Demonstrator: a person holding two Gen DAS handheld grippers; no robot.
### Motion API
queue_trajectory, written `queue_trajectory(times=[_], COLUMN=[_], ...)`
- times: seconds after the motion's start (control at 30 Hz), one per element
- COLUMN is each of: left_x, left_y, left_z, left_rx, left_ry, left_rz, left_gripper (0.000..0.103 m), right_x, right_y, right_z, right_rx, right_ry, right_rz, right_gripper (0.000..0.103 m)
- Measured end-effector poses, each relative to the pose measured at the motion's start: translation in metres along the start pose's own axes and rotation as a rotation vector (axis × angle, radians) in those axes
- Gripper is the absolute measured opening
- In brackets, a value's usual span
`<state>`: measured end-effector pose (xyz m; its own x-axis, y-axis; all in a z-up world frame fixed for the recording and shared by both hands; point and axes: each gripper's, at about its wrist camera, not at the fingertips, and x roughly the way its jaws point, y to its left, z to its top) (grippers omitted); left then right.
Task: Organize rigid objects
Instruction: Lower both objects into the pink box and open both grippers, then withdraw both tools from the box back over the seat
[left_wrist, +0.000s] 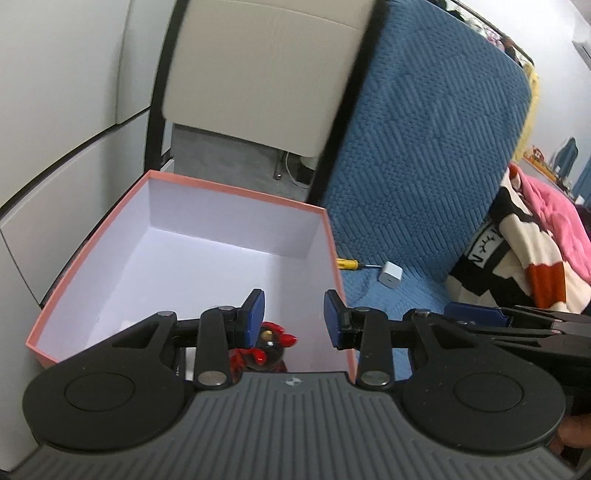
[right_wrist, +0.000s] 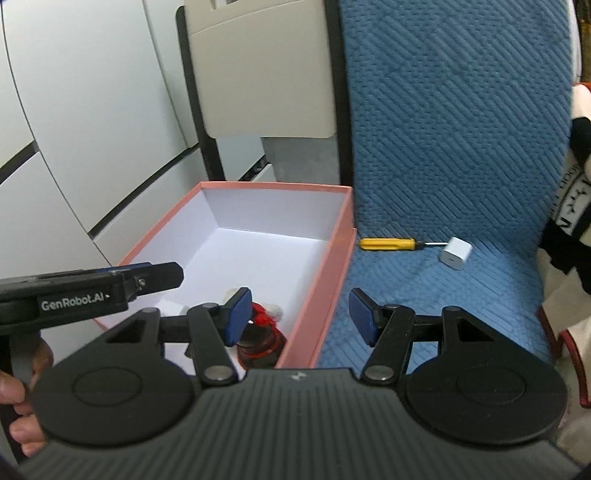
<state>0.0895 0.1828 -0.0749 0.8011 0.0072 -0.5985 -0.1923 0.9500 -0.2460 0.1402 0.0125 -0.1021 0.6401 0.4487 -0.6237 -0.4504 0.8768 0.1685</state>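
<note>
I held my left gripper (left_wrist: 293, 314) above the near end of the open pink cardboard box with a white inside (left_wrist: 236, 184), its blue pads apart and nothing between them. My right gripper (right_wrist: 301, 314) hung beside it, straddling the box's right wall, its jaws also apart and empty. In the right wrist view the left gripper's black body crossed the left side, with my hand (right_wrist: 22, 398) showing on its handle below.

A small red and black figurine (left_wrist: 264, 349) stood on the box floor at the near end, partly hidden behind my left finger. From the right wrist view a small white thing (right_wrist: 171, 308) lay just beside it; I could not tell what it was.

The box sat on a blue quilted cover (right_wrist: 461, 147). On that cover, just past the box's right wall, lay a yellow-handled screwdriver (right_wrist: 391, 243), its metal tip pointing at a white cube-shaped charger plug (right_wrist: 456, 253) lying close by. A striped black, white and orange blanket (left_wrist: 517, 258) was bunched at the right.
</note>
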Motion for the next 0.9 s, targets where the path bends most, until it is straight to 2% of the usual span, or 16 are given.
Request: queue_trajectory(times=[0.37, 0.6, 0.77, 0.9], left_x=[0.008, 0.015, 0.025, 0.030], left_y=[-0.042, -0.066, -0.076, -0.088], left_z=[-0.025, -0.042, -0.058, -0.073], left_rx=[0.033, 0.044, 0.026, 0.052], left_ry=[0.021, 0.036, 0.050, 0.069], left_rz=[-0.032, -0.042, -0.020, -0.004], left_gripper=[0.041, 0.041, 0.041, 0.041], right_x=[-0.028, -0.039, -0.048, -0.054], right_y=[-0.040, -0.064, -0.079, -0.090], right_z=[-0.017, -0.033, -0.046, -0.062], right_rx=[0.040, 0.051, 0.051, 0.038], right_ry=[-0.032, -0.024, -0.024, -0.024], right_rz=[-0.044, -0.069, -0.091, -0.122], right_gripper=[0.061, 0.063, 0.063, 0.063])
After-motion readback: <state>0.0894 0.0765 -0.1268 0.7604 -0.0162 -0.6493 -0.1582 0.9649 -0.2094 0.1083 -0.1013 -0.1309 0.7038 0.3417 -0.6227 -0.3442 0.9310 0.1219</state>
